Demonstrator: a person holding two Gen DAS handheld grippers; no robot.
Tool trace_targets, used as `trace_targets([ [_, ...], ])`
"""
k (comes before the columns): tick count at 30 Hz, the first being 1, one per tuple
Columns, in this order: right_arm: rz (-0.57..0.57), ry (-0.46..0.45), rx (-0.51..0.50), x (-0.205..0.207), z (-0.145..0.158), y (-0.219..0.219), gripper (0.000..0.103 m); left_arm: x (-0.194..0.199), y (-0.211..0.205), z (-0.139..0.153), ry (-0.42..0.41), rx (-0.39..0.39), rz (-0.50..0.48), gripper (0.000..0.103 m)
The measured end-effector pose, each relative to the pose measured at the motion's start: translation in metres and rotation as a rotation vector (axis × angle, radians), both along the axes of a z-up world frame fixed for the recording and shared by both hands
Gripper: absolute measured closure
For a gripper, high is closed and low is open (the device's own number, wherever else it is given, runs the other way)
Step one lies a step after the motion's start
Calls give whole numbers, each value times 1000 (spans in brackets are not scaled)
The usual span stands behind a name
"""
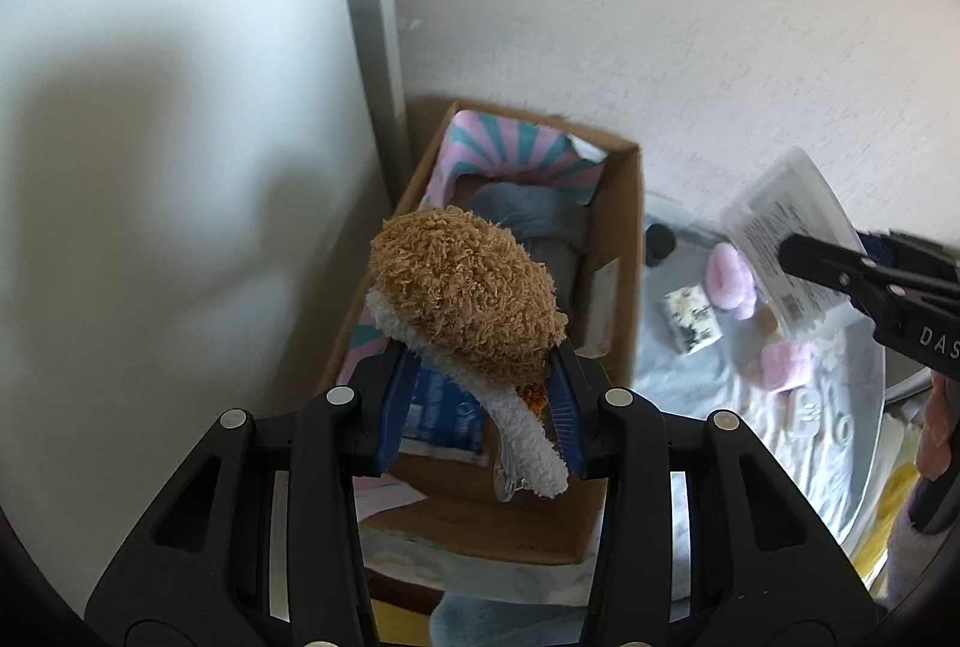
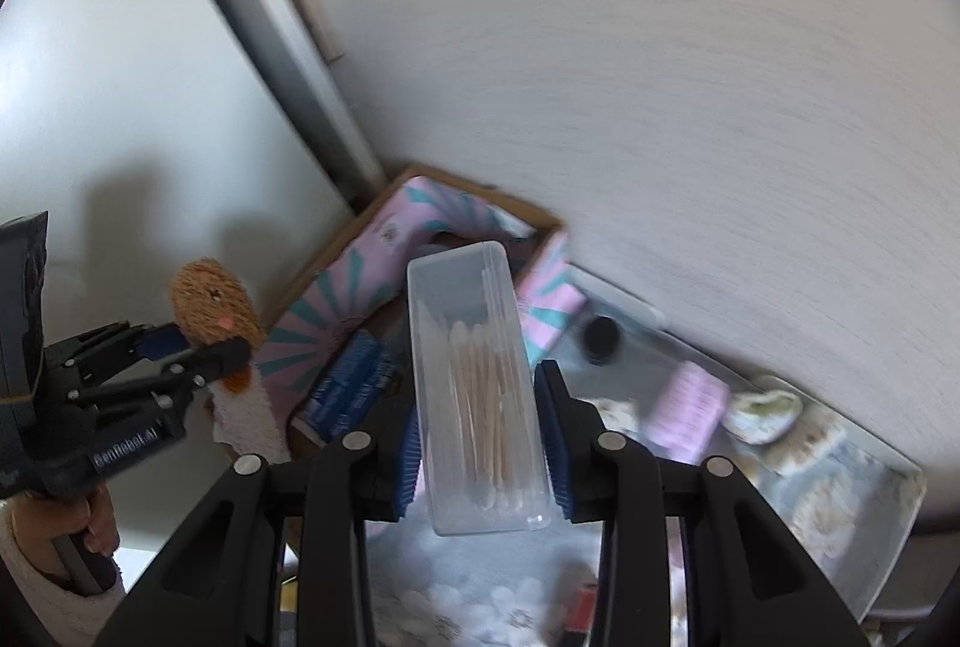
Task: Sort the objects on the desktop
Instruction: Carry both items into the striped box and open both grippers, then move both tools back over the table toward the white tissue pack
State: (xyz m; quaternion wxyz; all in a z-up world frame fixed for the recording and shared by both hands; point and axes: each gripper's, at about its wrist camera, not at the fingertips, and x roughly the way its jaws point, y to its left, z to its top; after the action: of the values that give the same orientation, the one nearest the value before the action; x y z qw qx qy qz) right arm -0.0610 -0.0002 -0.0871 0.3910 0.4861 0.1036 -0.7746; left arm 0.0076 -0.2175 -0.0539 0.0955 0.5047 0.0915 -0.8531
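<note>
Hemmed at nine o'clock by plain white wall (image 1: 150, 167); open brown cardboard box (image 1: 624, 203) crowded with folded pink-teal cloth (image 1: 516, 149); open air above shallow grey tray (image 2: 888, 515) at three o'clock.

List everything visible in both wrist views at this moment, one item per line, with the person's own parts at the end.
Plush hair clip: one, brown and white, in the left gripper.
Cotton swab box: one, clear plastic, in the right gripper.
Cardboard box: one, brown, in the wall corner.
Pink-and-teal packet: one, inside the cardboard box.
Blue pack: one, inside the cardboard box.
Tray: one, pale grey, right of the cardboard box, holding small pink and black items.
Left gripper: black, blue pads, shut on the clip.
Right gripper: black, blue pads, shut on the swab box.
Hand: one, holding the left gripper's handle.
</note>
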Motion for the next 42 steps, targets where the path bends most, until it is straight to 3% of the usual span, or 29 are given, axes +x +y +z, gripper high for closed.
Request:
trace_targets([
  [14, 133, -76, 54, 0, -52, -110, 71, 6, -23, -53, -112, 53, -31, 66],
  [27, 140, -110, 54, -12, -79, -140, 69, 2, -24, -75, -140, 78, -81, 63],
  [28, 141, -122, 42, -13, -80, -140, 57, -1, -24, -77, -130, 92, -100, 53],
  [29, 141, -137, 27, -15, -80, -140, 47, -2, -22, -79, -128, 117, -127, 26],
  [30, 128, -151, 10, -19, -80, -139, 28, -2, -20, -81, -135, 127, -141, 6],
  [31, 112, -151, -3, -21, -79, -137, 18, -2, -18, -83, -135, 121, -150, 1],
  [35, 17, -134, -64, -31, -70, -117, 18, 2, -6, -95, -144, 63, -181, 0],
  [42, -21, -113, -51, -34, -66, -96, 18, -1, 1, -109, -134, 45, -198, 0],
])
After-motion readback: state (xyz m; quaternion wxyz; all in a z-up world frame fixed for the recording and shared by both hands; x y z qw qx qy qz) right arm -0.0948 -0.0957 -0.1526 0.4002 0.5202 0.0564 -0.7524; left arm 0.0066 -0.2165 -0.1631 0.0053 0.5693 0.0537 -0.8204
